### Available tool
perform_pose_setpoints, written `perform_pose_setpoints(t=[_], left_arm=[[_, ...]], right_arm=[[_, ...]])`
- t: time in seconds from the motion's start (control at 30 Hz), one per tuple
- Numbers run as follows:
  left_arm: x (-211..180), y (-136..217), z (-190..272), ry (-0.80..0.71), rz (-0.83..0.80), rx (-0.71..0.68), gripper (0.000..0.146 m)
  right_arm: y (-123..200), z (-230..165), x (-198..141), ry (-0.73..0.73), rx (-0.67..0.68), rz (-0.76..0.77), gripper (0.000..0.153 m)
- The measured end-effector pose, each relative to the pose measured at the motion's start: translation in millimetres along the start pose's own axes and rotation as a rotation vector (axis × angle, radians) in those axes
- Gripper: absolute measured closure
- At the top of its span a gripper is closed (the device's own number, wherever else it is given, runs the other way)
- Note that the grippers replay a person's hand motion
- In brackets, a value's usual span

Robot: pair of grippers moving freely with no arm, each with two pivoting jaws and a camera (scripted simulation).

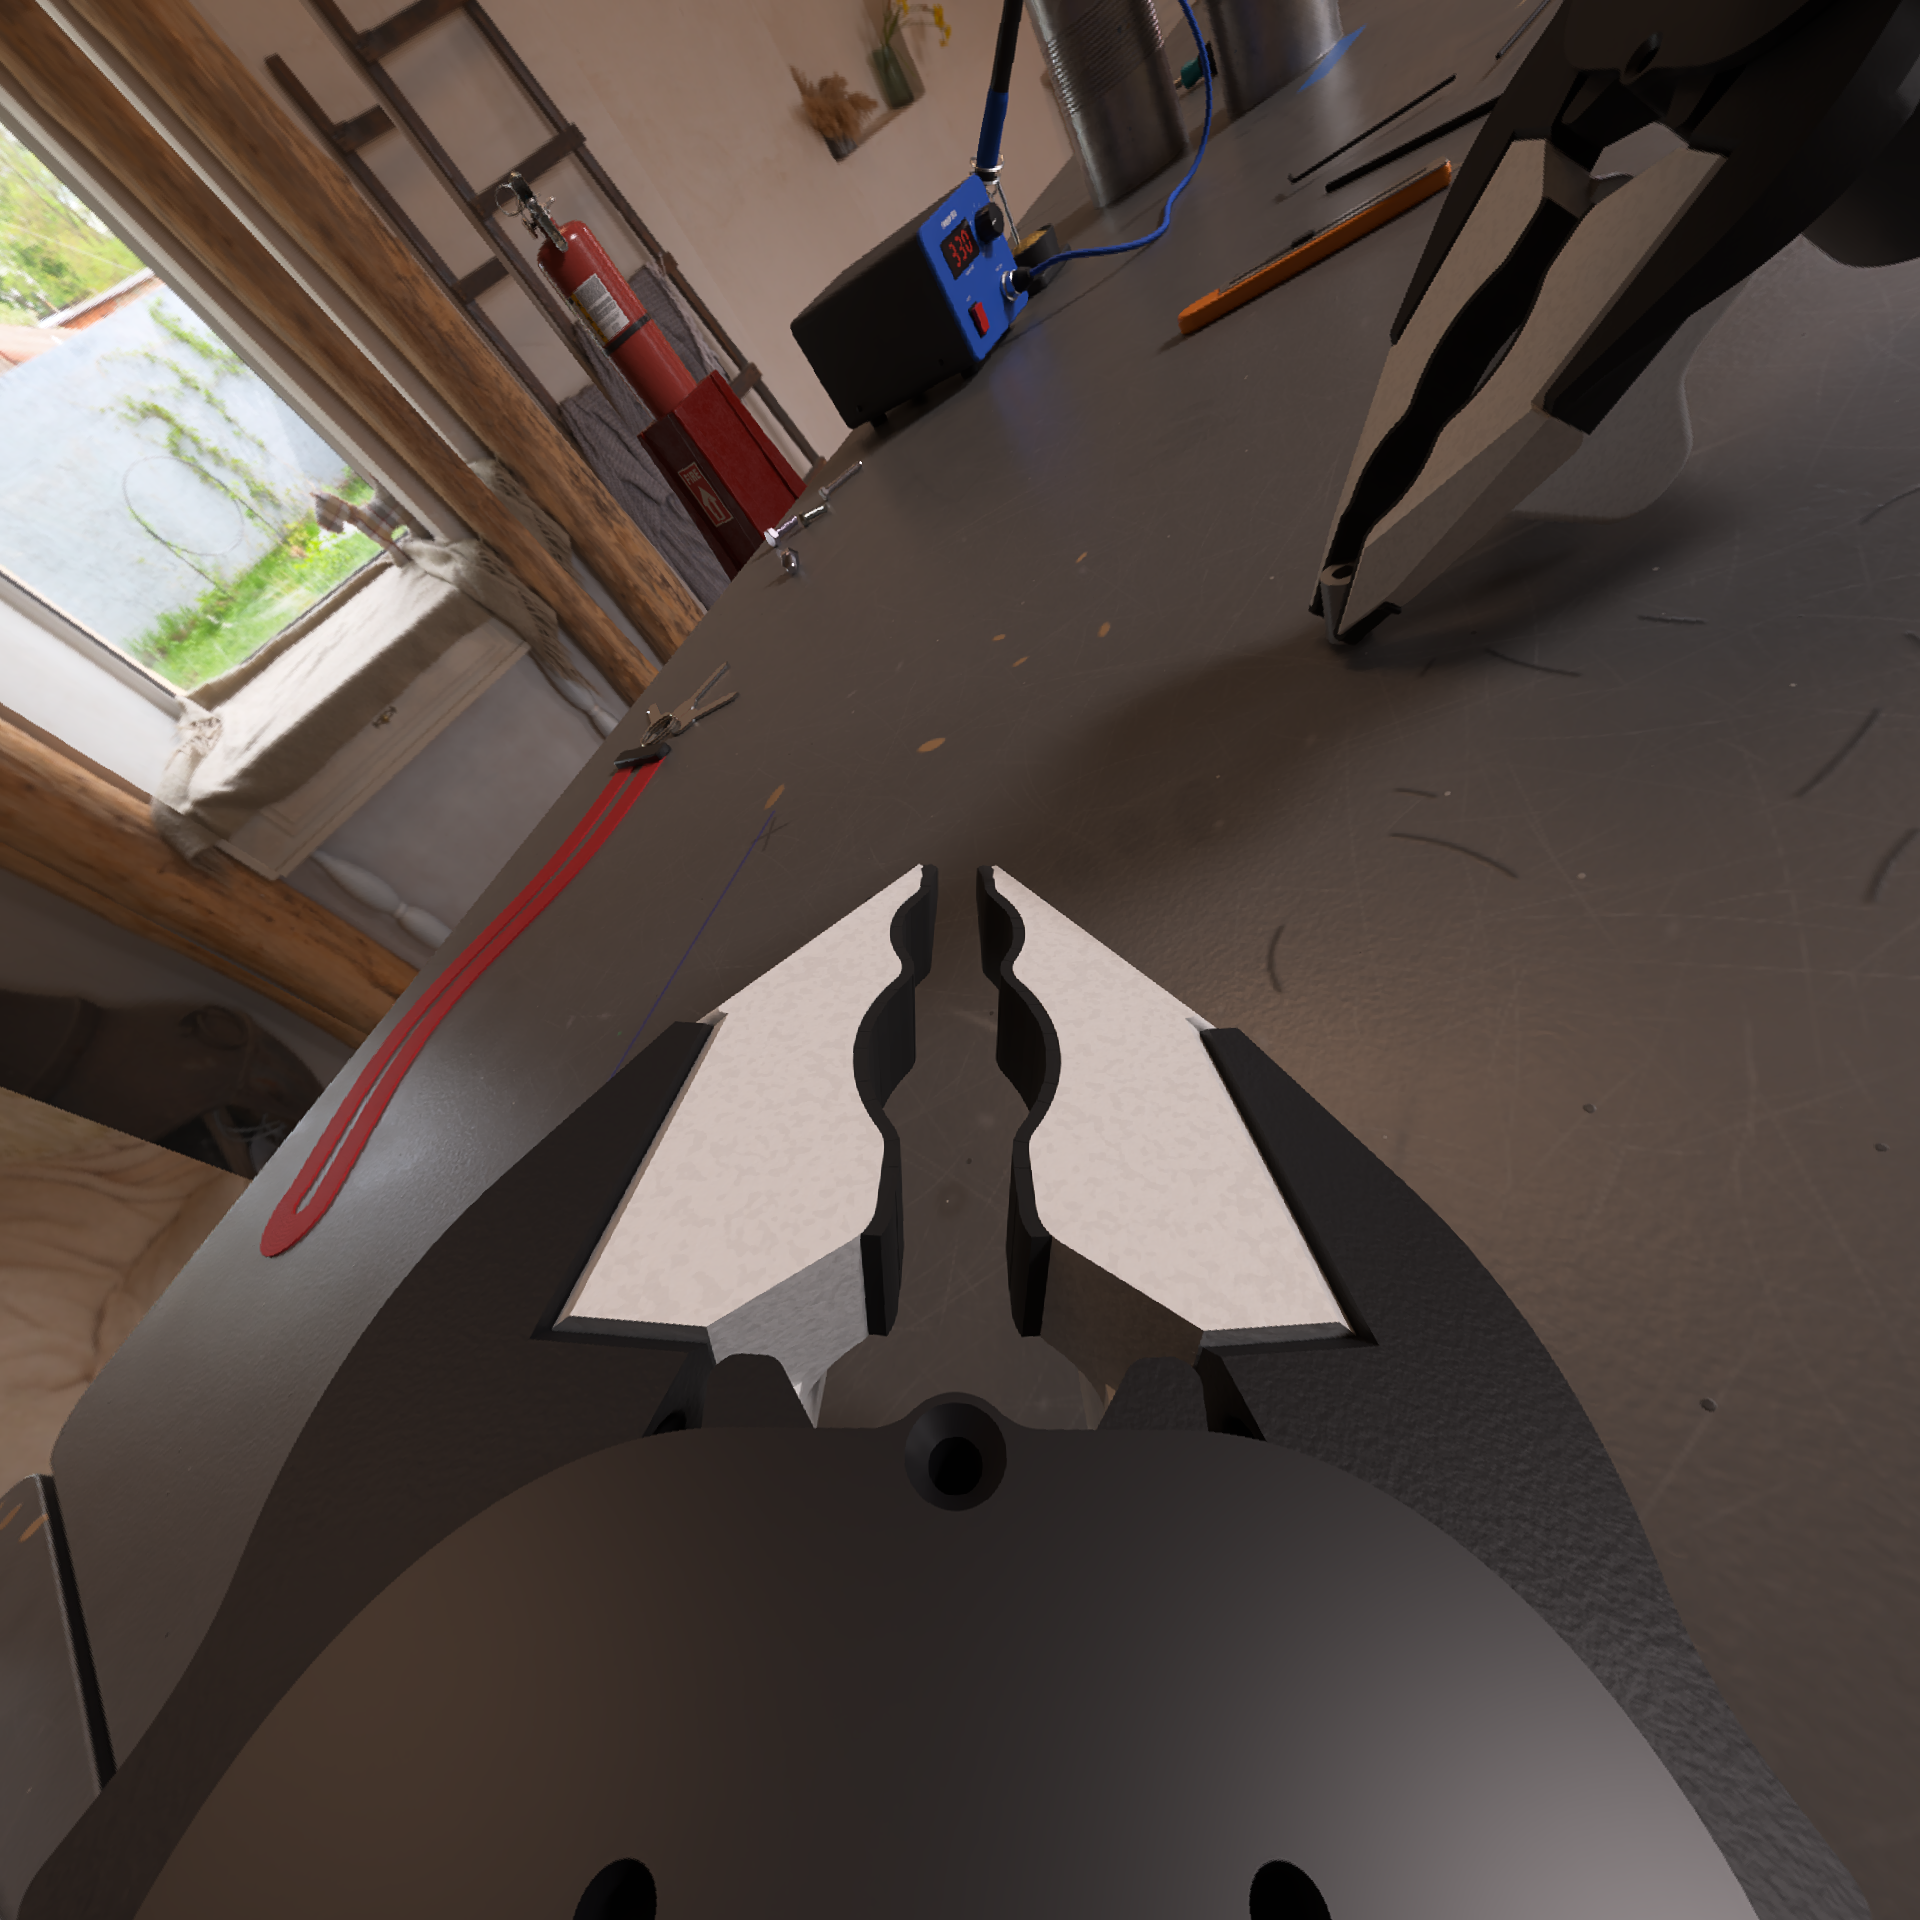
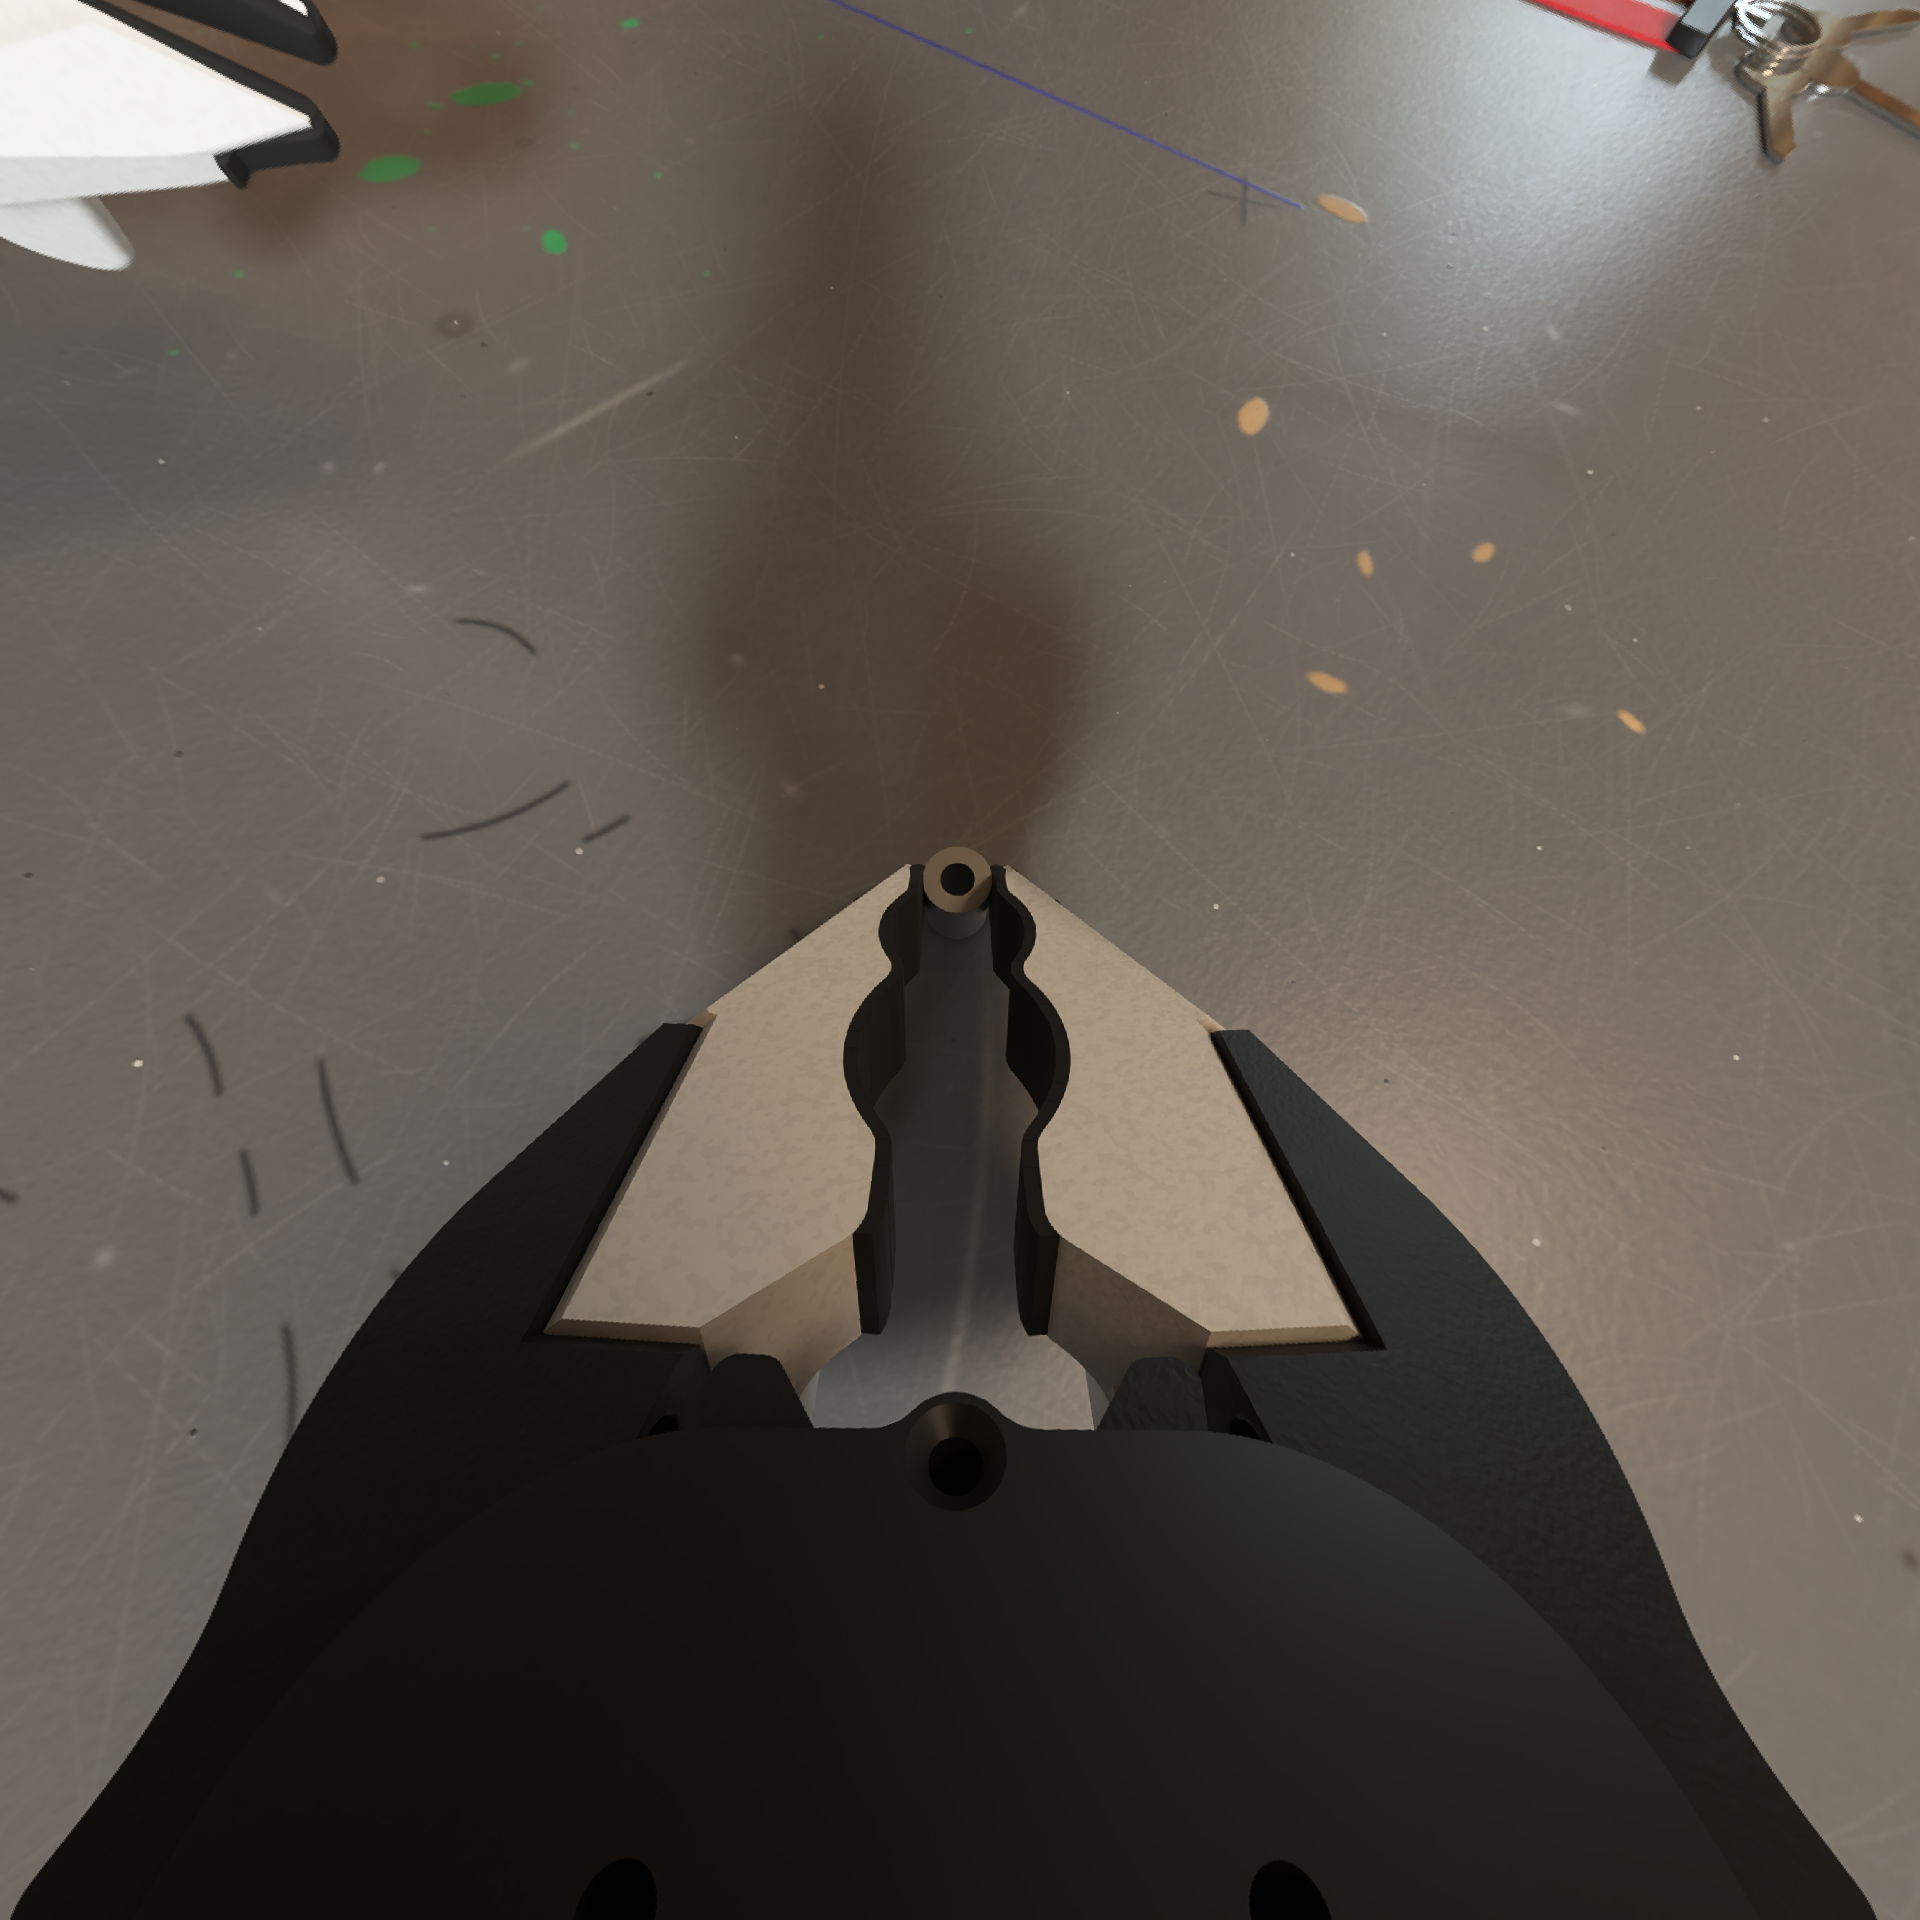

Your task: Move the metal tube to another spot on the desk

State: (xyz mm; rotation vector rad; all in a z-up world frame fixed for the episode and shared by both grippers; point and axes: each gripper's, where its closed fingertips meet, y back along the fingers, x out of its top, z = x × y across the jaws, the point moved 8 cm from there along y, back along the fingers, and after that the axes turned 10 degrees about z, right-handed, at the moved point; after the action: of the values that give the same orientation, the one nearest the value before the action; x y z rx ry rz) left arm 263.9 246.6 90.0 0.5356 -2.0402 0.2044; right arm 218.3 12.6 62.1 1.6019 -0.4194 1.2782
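Right gripper (image 2: 956, 883): jaws clamped together on the metal tube (image 2: 955, 879), which is pinched at the very fingertips with its hollow end facing the camera; in the left wrist view this gripper (image 1: 1345, 608) sits at 2 o'clock, tips pointing down at the desk.
Metal tube: small and short, held at the tips, right at the desk surface (image 2: 1351, 935); whether it touches the desk cannot be told.
Left gripper (image 1: 956, 883): fingers close but apart, a narrow gap between them with nothing in it, over bare desk (image 1: 1455, 1039).
Red strap (image 1: 468, 987): lies along the desk edge at 9 o'clock in the left wrist view, a metal clip (image 1: 681, 712) at its far end.
Soldering station (image 1: 914, 301): black box with blue front, at 12 o'clock, far side of the desk.
Orange utility knife (image 1: 1314, 249): at 1 o'clock, beyond the right gripper.
Bolts (image 1: 810, 514): at 11 o'clock near the desk edge.
Fire extinguisher (image 1: 613, 301): red, off the desk at 11 o'clock.
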Motion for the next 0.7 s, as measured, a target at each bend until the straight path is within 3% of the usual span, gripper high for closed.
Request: perform_pose_setpoints(t=[0.3, 0.43, 0.6, 0.7], left_arm=[[0.0, -0.1, 0.5, -0.002, 0.000, -0.004, 0.139], [0.1, -0.2, 0.6, -0.003, 0.001, -0.004, 0.139], [0.0, -0.4, 0.8, -0.004, 0.000, -0.005, 0.139], [0.0, -0.6, 1.4, -0.009, -0.002, -0.006, 0.139]], right_arm=[[-3.0, -2.6, 2.0, -0.009, -0.010, -0.005, 0.141], [-5.8, -4.3, 6.2, -0.044, 0.025, -0.006, 0.117], [-7.9, -6.7, 14.8, 0.089, -0.004, -0.023, 0.118], [-14.0, -8.2, 21.0, 0.073, 0.037, -0.056, 0.119]])
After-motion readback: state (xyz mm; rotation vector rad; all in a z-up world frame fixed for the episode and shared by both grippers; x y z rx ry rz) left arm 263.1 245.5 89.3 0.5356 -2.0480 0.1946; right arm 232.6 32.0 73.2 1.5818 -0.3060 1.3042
